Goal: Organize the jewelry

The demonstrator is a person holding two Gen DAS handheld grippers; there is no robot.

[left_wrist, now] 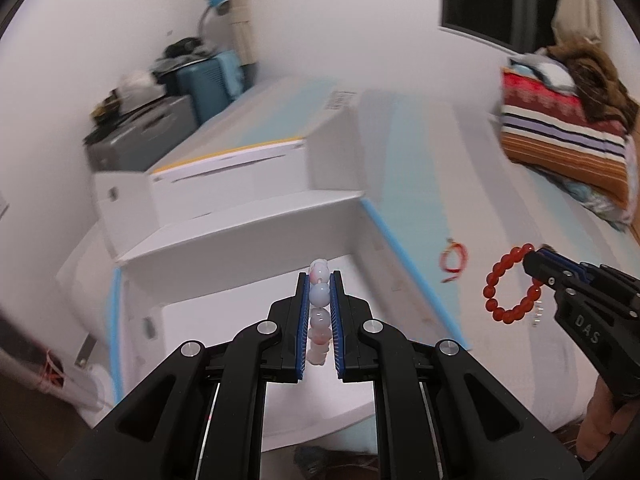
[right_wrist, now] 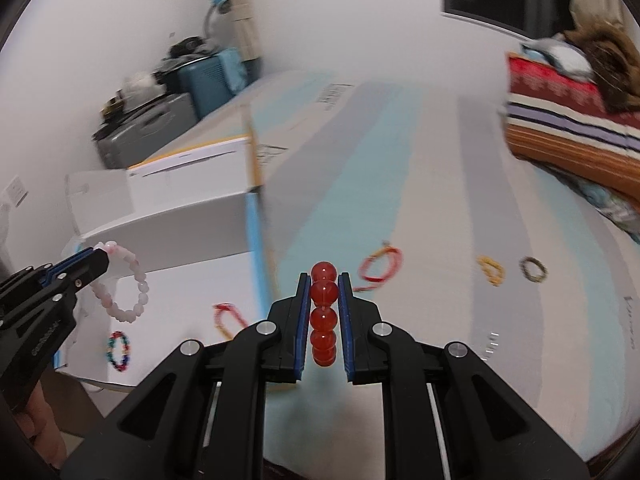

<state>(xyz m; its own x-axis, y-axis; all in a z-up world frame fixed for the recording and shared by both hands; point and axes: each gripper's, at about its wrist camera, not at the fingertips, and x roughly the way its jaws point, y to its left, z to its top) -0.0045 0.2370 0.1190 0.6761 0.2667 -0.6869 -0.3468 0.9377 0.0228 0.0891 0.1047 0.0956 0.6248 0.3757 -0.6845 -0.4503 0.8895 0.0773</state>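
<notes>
My left gripper [left_wrist: 319,280] is shut on a pale pink bead bracelet [left_wrist: 319,300] and holds it over the open white box [left_wrist: 248,236]; it also shows in the right wrist view [right_wrist: 98,258] with the bracelet [right_wrist: 128,292] hanging from it. My right gripper [right_wrist: 324,280] is shut on a red bead bracelet [right_wrist: 323,312] above the striped bed sheet [right_wrist: 440,200]; it also shows in the left wrist view [left_wrist: 528,258] with the red bracelet [left_wrist: 510,300] dangling. A red cord bracelet [right_wrist: 380,268] lies on the sheet.
Inside the box lie a red-yellow bracelet [right_wrist: 228,318] and a multicoloured bead bracelet [right_wrist: 119,351]. A yellow bracelet [right_wrist: 491,270] and a dark olive bracelet [right_wrist: 533,269] lie on the sheet at right. Folded striped blankets [right_wrist: 568,136] sit at the far right. Suitcases [right_wrist: 160,120] stand by the wall.
</notes>
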